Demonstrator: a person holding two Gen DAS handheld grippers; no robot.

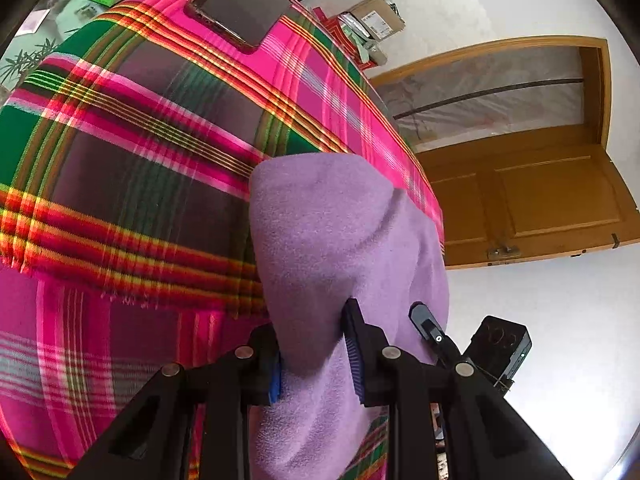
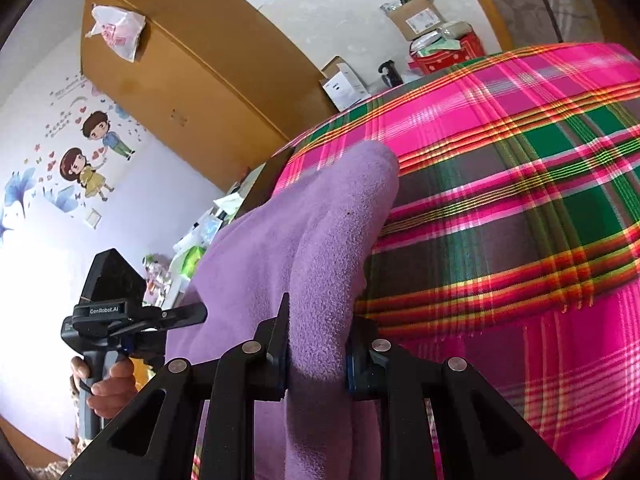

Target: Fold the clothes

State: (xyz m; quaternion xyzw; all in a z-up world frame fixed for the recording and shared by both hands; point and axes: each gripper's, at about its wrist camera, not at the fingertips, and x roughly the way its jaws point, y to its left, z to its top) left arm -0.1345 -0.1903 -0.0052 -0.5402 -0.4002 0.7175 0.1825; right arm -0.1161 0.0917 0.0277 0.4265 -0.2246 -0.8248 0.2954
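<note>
Purple cloth [image 1: 340, 240] hangs pinched in both tools above a plaid cover [image 1: 132, 152] that drapes the worktop. The left hand-held gripper [image 1: 316, 356] has its two blue-padded fingers [image 1: 355, 364] pressed onto a thick fold of the cloth, which rises ahead of them in a rounded hump and falls away below between the black linkages. Just to its right, the tip of the other tool pokes out from behind the cloth. The right hand-held gripper [image 2: 316, 354] likewise clamps a fold of the purple cloth [image 2: 304, 240], its fingers [image 2: 278, 344] closed on the fabric from either side, with the cloth stretching forward and to the left toward the other tool. In the right wrist view the left tool sits at the lower left, level and pointing rightward into the cloth, with a person's hand [image 2: 106, 384] wrapped around its upright handle, fingers curled on the grip. Both tools sit close together at the near edge of the plaid cover, and the cloth bridges them. A dark phone [image 1: 240, 12] lies flat on the cover's far side. Beyond are a brown door [image 1: 532, 196], a tall wardrobe [image 2: 192, 92] and some boxes [image 2: 420, 16] against the wall.
</note>
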